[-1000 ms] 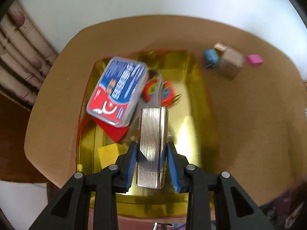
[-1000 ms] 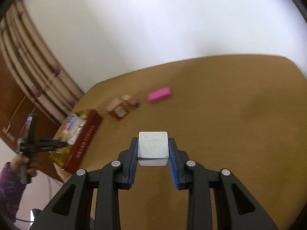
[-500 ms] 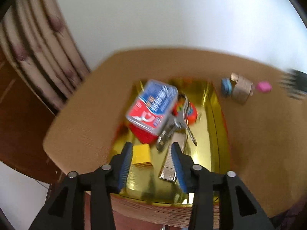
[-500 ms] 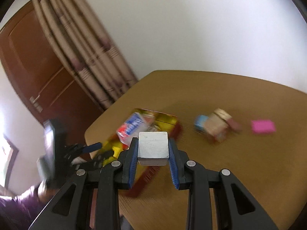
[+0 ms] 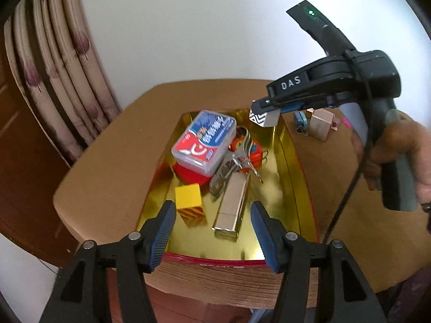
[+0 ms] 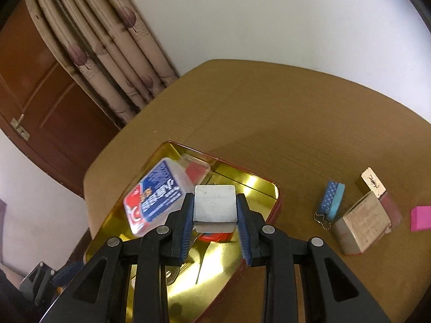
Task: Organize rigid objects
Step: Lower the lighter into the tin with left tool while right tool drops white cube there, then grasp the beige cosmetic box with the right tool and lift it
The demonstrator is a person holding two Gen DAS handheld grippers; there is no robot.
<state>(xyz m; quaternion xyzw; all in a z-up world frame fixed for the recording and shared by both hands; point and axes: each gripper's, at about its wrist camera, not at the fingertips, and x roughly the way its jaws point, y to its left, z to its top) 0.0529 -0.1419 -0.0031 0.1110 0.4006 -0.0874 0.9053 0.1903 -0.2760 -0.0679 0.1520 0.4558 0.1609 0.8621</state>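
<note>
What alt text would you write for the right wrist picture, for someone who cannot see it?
Black tongs with blue pads grip a small grey-white cube above a gold-lined tray on a brown table. In the tray lies a blue and red plastic box; to the right, on the table, sit a blue keychain item, small cardboard boxes and a pink block.

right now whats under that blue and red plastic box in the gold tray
The blue and red plastic box lies tilted on a red object in the gold tray, with orange items and metal clips beside it. The rest underneath is covered.
</note>
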